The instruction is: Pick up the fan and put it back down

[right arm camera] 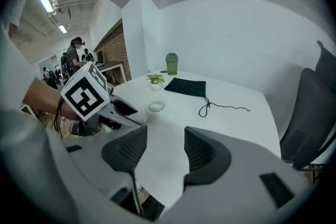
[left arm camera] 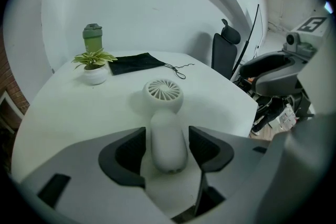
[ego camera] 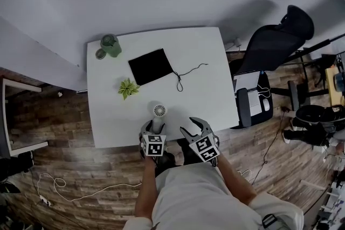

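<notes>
A small white hand-held fan [ego camera: 160, 111] lies near the front edge of the white table [ego camera: 210, 89], its round grille [left arm camera: 164, 93] pointing away from me and its handle pointing towards me. My left gripper [ego camera: 156, 127] has both jaws against the sides of the handle [left arm camera: 168, 144] and is shut on it. To its right, my right gripper [ego camera: 195, 127] hovers at the table's front edge, open, with only bare table between its jaws [right arm camera: 166, 147]. The right gripper view shows the fan [right arm camera: 156, 107] ahead to the left, with the left gripper [right arm camera: 113, 110] behind it.
A small potted plant [ego camera: 128, 88] stands just beyond the fan. A black pouch [ego camera: 150, 66] with a loose cord lies at mid-table, and a green bottle [ego camera: 111, 45] stands at the far left corner. A black office chair [ego camera: 275, 46] is at the table's right side.
</notes>
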The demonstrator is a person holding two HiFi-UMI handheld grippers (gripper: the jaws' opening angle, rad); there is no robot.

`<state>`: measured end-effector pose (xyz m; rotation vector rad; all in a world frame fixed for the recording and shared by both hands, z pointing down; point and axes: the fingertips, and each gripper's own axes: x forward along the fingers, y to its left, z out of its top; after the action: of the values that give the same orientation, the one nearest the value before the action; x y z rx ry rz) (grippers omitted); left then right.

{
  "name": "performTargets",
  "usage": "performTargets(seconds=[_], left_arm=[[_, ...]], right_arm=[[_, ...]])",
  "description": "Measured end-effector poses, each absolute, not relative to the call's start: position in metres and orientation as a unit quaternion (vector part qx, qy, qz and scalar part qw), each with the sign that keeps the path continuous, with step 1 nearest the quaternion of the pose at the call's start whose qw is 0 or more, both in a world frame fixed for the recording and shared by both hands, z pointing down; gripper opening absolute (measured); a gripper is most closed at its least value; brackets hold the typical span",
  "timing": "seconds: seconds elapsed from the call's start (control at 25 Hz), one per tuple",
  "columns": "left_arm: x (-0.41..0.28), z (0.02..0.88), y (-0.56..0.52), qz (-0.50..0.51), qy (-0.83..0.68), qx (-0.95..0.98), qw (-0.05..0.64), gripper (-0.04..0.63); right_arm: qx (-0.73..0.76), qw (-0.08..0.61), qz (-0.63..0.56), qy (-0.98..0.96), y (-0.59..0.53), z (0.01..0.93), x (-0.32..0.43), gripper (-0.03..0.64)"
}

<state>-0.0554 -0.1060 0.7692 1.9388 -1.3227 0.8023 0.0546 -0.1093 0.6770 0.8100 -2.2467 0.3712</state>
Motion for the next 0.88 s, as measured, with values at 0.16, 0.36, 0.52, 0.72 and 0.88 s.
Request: performTargets(seconds=[0.16, 0.36, 0.52, 0.72, 0.88], left_arm=[[-0.059, 0.759, -0.103, 0.299, -0.510, 0.741, 0.317, 0.262], [-0.065, 0.735, -0.100, 0.283, -0.523, 0.748, 0.293, 0.261], [-0.072, 0.699, -0.101, 0.254, -0.539, 0.761, 0.256, 0.258], [-0.077, 0.638, -0.092, 0.208, -0.553, 0.782, 0.198, 0.253], [-0.080, 0.598, -0.080, 0.183, -0.560, 0.792, 0.161, 0.242]], right_arm=[[0.319, 0.345, 0.135, -0.872, -0.108, 0.671, 0.054, 0.225], [0.327, 0.337, 0.124, -0.874, -0.104, 0.660, 0.055, 0.225], [0.337, 0.315, 0.108, -0.881, -0.103, 0.644, 0.051, 0.227], [0.357, 0.283, 0.066, -0.888, -0.097, 0.606, 0.050, 0.225], [0.375, 0.252, 0.056, -0.891, -0.092, 0.579, 0.050, 0.225]])
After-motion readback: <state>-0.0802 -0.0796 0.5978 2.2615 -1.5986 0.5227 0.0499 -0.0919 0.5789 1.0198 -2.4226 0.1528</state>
